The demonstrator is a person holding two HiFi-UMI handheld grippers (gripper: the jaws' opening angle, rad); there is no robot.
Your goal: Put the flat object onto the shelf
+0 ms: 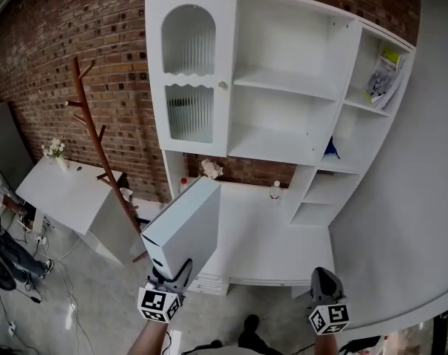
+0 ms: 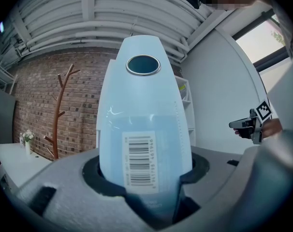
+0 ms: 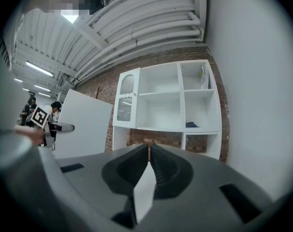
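Coat stand (image 1: 97,140): stood at the left against the brick wall, clear of the route to the shelves.

Left gripper (image 1: 174,271): jaws stood fairly wide, clamped on the near end of the box; its own view showed the barcode side wedged between the pads.

Box (image 1: 185,224): flat and white, held in the air at a slant with its far end raised towards the cabinet. It was well short of the cabinet and rested on no shelf.

Step in hand: judging by this, the carry towards the shelves; the placing had not begun.

Cabinet (image 1: 283,87): white, with open middle compartments that looked bare. A glass door closed off the left part. Books leaned in the top right compartment (image 1: 385,76), and a dark blue thing (image 1: 330,150) lay in the one below.

Next move calls for: bringing the box in closer, turning it level, and sliding it onto one of the bare middle shelves before the jaws let go. The narrow right-hand compartments seemed a poor fit.

Right gripper (image 1: 324,278): jaws were together with nothing gripped, held low at the right, well apart from the box.
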